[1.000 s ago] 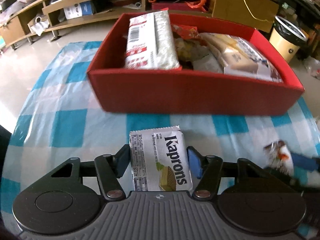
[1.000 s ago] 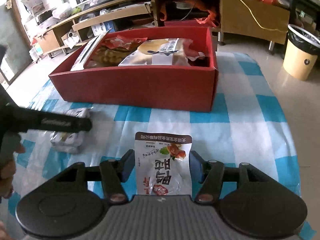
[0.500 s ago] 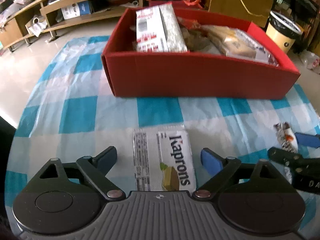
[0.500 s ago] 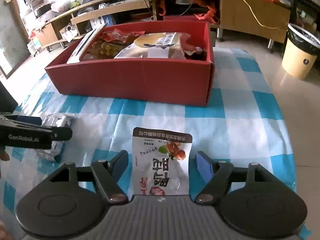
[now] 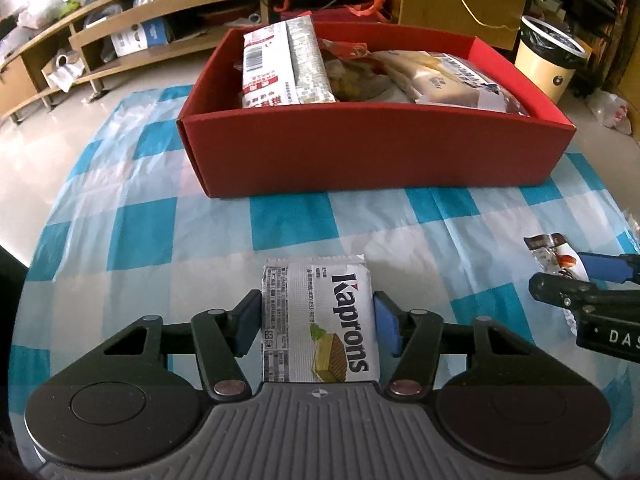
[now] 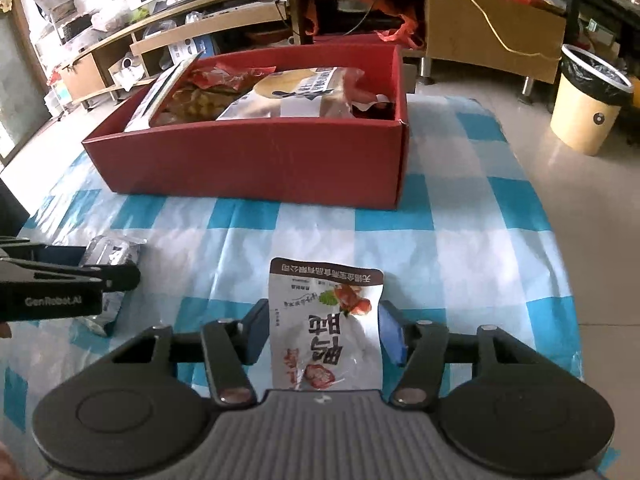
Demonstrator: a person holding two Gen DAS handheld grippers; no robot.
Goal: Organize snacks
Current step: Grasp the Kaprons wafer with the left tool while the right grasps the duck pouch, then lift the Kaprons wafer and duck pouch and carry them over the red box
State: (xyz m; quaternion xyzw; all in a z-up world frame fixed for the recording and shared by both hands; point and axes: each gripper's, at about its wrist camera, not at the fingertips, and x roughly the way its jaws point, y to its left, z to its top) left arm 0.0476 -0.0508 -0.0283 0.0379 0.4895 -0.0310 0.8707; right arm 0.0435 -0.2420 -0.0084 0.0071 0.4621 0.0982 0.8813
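Checkered desk cloth: my left gripper jaws just closed, clamping the light, crushable Kaprons wafer pack by its sides; right gripper jaws just closed, pinching the soft, slippery jerky pouch.

Daylight is coming in from the far left of the room, beyond the tongs, and is washing out the floor and the upper left corner of both views. Glare is lying on the cloth left of the box, bleaching its blue squares. The box front is sitting in soft shade. Both wrappers between the tongs, the wafer pack and the pouch, are showing sharp, readable print. Fisheye bending is curving the shelves and box edges, and the corners are darkening to black. The far clutter is looking soft and slightly noisy.
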